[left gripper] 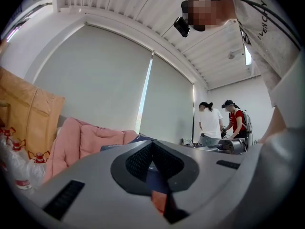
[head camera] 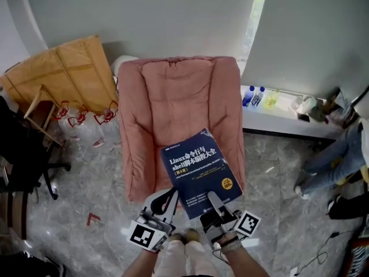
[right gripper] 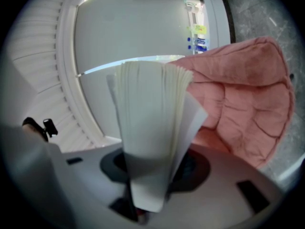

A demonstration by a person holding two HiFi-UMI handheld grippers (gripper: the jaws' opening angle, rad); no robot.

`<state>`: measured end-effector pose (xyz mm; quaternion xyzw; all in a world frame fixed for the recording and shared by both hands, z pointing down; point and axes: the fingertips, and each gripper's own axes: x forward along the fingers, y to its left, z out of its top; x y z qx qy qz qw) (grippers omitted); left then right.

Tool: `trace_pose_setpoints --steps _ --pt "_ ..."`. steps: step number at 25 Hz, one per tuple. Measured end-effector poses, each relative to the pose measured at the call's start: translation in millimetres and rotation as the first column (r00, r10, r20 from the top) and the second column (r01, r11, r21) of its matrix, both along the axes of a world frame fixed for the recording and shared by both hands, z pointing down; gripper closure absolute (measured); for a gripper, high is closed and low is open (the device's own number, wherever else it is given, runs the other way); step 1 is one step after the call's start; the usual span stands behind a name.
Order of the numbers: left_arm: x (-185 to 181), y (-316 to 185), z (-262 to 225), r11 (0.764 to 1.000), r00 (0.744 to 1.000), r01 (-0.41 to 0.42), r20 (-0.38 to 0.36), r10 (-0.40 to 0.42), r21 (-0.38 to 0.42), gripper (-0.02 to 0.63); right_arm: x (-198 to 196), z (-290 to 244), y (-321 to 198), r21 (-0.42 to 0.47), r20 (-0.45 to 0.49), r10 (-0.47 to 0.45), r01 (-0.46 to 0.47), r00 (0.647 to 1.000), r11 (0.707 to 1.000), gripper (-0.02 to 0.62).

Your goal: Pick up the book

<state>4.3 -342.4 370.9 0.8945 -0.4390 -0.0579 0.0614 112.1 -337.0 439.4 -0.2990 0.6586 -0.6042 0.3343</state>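
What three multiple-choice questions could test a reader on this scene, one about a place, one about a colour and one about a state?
1. Where is the book?
A. on the floor
B. held over the pink armchair
C. on the window ledge

2. What colour is its cover?
A. red
B. blue
C. green

3. How is the right claw?
A. open and empty
B. shut on a bottle
C. shut on the book

Answers:
1 B, the head view shows it held over the seat's front.
2 B, the cover is dark blue.
3 C, the right gripper view shows it clamped between the jaws.
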Motion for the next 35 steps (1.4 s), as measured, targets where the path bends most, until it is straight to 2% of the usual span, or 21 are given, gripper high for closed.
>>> trace_pose_setpoints --steps 27,35 --pt "1 16 -40 0.999 1.0 -0.004 -0.03 0.005 0.044 0.591 1 -40 11 0.029 0.029 0.004 -0.005 1.0 1.0 0.419" --pt "1 19 -43 1.0 0.999 0.001 -0.042 0.0 0.024 0.591 0 -48 15 0.031 0.026 -0.008 0.007 1.0 0.999 0.419"
